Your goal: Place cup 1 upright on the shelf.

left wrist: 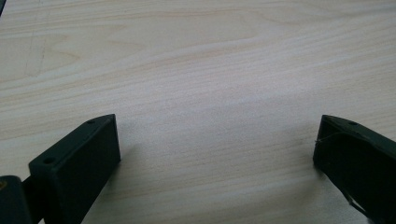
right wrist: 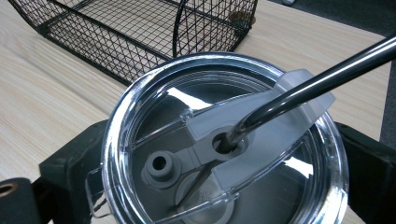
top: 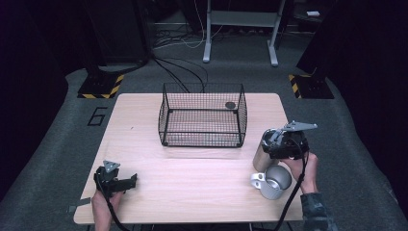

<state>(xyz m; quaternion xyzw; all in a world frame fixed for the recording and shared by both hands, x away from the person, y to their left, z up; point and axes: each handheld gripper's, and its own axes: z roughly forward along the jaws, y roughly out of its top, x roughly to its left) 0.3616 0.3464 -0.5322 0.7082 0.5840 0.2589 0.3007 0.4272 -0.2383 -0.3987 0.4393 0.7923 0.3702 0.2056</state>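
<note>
Tumbler (top: 262,153), steel-bodied with a clear lid (right wrist: 224,140) and a dark straw (right wrist: 322,77) through the lid's hole, is seen standing near the right edge of the wooden table (top: 192,185), with the right gripper (top: 284,144) set about its upper part; in the right gripper view a black jaw is seen on either side of the lid, but whether the jaws press the wall or merely flank it cannot be told; the left gripper (left wrist: 217,154) is held low over bare wood at the near left, its jaws spread wide with nothing between them. A metal mug (top: 273,182) lies just beside the tumbler on its near side, apparently tipped, handle toward the left; a black wire basket (top: 202,120) stands well apart at the table's centre-back, a small dark round object (top: 230,105) seen at its far right corner. Risk is judged as follows: the smooth round wall could slip through a loose grip; a lift could swing the tumbler into the mug; the straw could be fouled by the gripper. Count: one tumbler, one lid, one straw, one mug, one basket, one small round object, two grippers.
</note>
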